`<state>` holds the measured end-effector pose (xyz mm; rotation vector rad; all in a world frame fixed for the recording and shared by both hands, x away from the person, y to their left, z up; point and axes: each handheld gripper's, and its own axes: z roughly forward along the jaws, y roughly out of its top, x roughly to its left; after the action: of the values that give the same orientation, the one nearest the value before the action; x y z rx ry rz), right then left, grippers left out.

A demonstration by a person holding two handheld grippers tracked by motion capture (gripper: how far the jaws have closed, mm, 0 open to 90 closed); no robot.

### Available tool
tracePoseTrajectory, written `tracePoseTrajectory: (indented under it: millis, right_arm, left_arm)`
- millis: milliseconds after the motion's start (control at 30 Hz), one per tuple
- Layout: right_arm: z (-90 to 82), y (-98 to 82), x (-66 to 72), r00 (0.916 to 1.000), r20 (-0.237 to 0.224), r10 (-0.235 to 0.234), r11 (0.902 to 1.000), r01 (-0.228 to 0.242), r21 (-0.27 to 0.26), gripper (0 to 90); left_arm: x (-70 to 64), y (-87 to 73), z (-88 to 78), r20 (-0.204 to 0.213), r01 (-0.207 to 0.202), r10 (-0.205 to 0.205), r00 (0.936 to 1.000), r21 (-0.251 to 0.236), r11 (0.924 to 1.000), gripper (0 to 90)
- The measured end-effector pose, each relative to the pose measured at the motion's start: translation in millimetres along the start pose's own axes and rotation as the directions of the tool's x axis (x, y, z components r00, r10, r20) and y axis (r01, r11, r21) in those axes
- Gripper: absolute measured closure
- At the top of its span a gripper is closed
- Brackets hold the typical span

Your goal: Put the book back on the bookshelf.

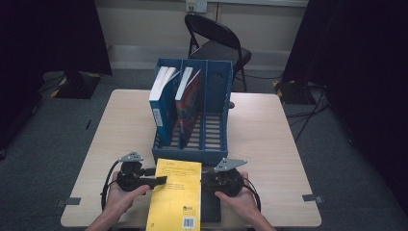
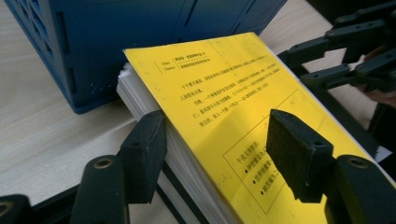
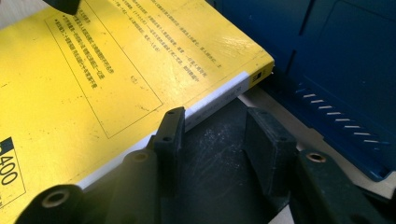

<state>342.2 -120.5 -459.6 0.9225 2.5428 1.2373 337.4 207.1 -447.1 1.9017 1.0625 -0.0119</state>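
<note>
A thick yellow book (image 1: pixel 175 195) (image 2: pixel 224 93) (image 3: pixel 93 70) lies flat at the table's near edge, on top of a flat black item (image 1: pixel 211 209) (image 3: pixel 219 172). My left gripper (image 1: pixel 161 182) (image 2: pixel 219 149) straddles the book's left page edge. One pad rests against the pages and the other stands just over the cover, so it reads as open. My right gripper (image 1: pixel 208 175) (image 3: pixel 219 135) sits at the book's right side, open. Its left pad is beside the white-labelled spine, and both jaws stand over the black item. The left gripper view also shows the right gripper (image 2: pixel 345 56) across the book.
A blue three-slot file rack (image 1: pixel 192 156) (image 2: pixel 116 42) (image 3: pixel 327 46) stands just beyond the yellow book. A blue book (image 1: pixel 161 103) leans in its left slot and a red one (image 1: pixel 190 103) in the middle slot. A black folding chair (image 1: pixel 216 43) stands past the table's far edge.
</note>
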Motion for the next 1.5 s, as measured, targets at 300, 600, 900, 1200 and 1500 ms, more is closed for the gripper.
tracePoseTrajectory:
  millis: [300, 600, 900, 1200, 1500]
  right_arm:
    - [0.0, -0.4, 0.2, 1.0000, 0.001, -0.001, 1.0000, 0.001, -0.004, 57.9]
    - [0.3, 0.6, -1.9, 1.0000, -0.010, 0.002, 1.0000, -0.002, 0.000, 56.4]
    - [0.3, 1.9, -2.4, 1.0000, -0.001, -0.002, 1.0000, 0.002, 0.010, 53.1]
    - [-2.5, 1.8, -0.2, 0.9998, -0.018, 0.008, 0.9998, -0.007, 0.016, 44.2]
    - [-10.8, 3.7, 3.4, 0.9994, -0.033, 0.013, 0.9999, -0.014, -0.010, 42.0]
  left_arm:
    - [-9.2, -8.9, -1.1, 0.073, -0.038, 0.035, 0.9967, 0.039, 0.9985, 44.3]
    - [-8.9, 0.4, 14.7, 0.107, -0.015, 0.011, 0.9942, 0.039, 0.9991, 49.9]
    - [-10.3, 13.4, 35.7, 0.196, 0.027, -0.044, 0.9795, 0.091, 0.9955, 60.6]
    - [-9.9, 7.6, 36.6, 0.210, 0.015, -0.029, 0.9774, 0.069, 0.9975, 75.1]
    - [-15.6, 6.1, 30.2, 0.194, -0.015, 0.007, 0.9811, 0.038, 0.9992, 79.5]
